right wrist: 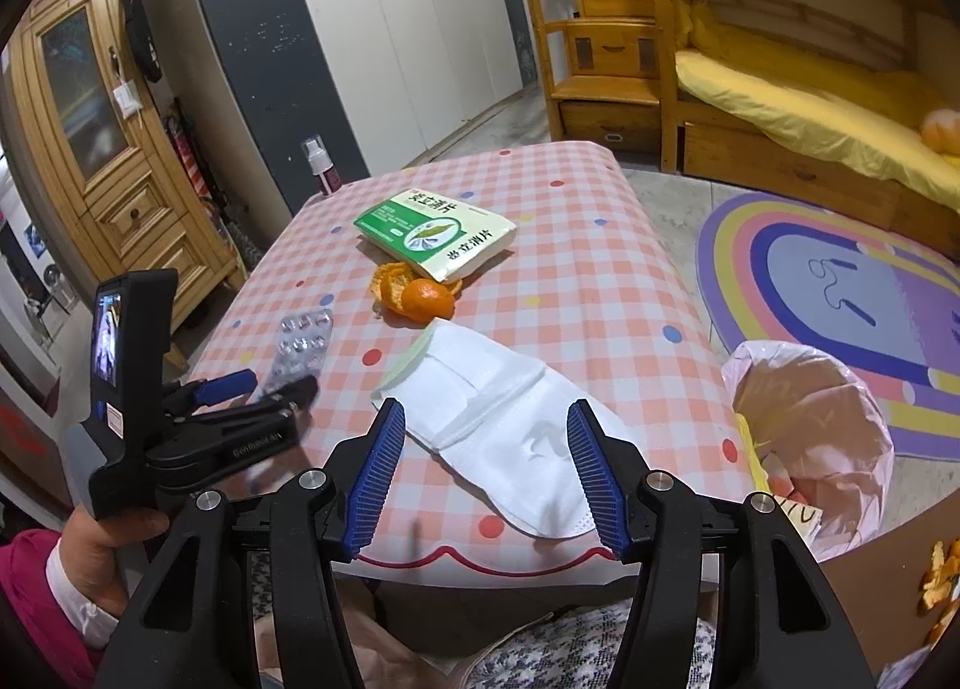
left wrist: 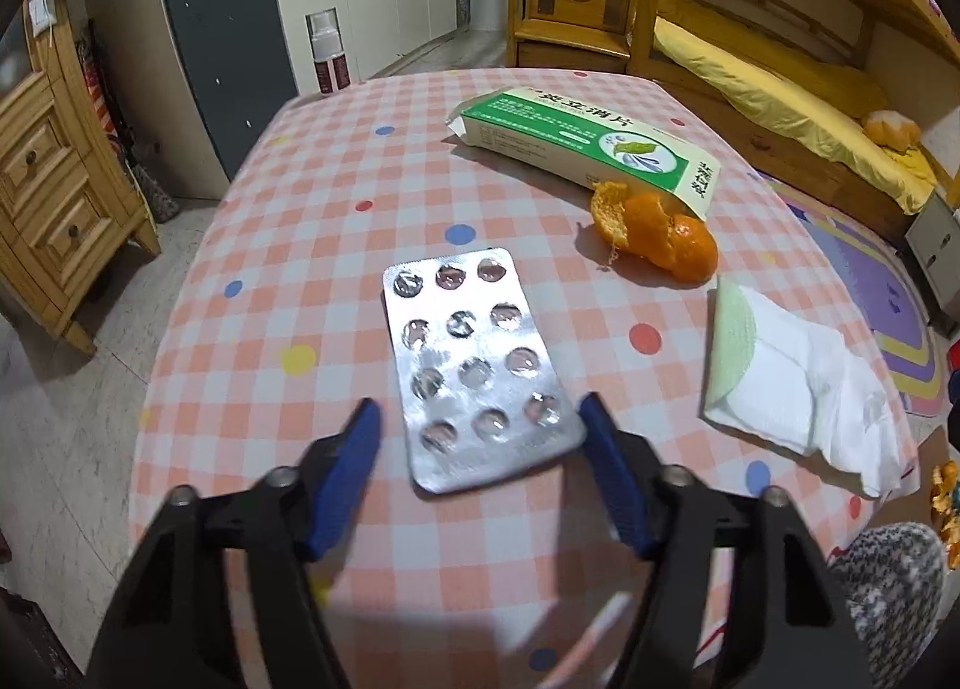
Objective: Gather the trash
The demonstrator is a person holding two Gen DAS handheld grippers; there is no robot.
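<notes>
On the tabletop (right wrist: 600, 269): one blister pack (left wrist: 480, 365), one medicine box (left wrist: 576, 143), one orange peel (left wrist: 657, 233), one white mask (right wrist: 510, 431), one spray bottle (left wrist: 327, 53).

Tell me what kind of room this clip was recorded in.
Most likely a child's bedroom at home: a wooden bunk bed with yellow bedding, a rainbow rug on the floor and a tall wardrobe stand beyond the checked-cloth table holding the trash.

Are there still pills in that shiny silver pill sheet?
Empty, it seems. On the pill sheet, every bubble that shows looks clear or crushed in, no pill showing inside.
</notes>
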